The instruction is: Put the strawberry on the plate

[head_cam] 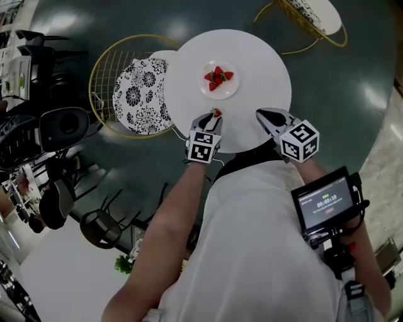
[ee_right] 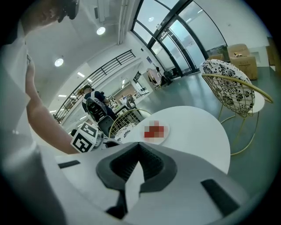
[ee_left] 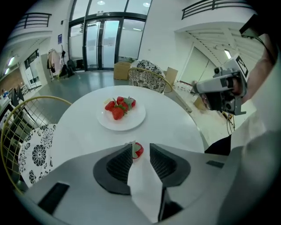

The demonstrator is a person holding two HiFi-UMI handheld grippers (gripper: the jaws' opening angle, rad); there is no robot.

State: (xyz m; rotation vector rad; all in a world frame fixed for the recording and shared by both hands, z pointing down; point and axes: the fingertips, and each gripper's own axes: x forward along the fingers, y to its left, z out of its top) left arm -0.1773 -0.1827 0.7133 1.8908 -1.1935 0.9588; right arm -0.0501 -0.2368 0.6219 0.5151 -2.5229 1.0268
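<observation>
A white plate [head_cam: 232, 91] with several strawberries [head_cam: 218, 77] sits on the round white table [head_cam: 264, 69]. Nearer me, one lone strawberry [head_cam: 216, 113] lies at the tips of my left gripper [head_cam: 213, 116]. In the left gripper view this strawberry [ee_left: 137, 150] sits between the jaws of the left gripper [ee_left: 141, 147], against the left pad, with a gap to the right pad; the jaws are open. The plate [ee_left: 131, 124] lies just beyond it. My right gripper [head_cam: 264, 115] hovers over the table's near right edge, its jaws shut and empty [ee_right: 139, 145].
A gold wire chair with a black-and-white floral cushion [head_cam: 141, 94] stands left of the table, and a second one [head_cam: 315, 16] at the far right. The table's near edge is right under both grippers.
</observation>
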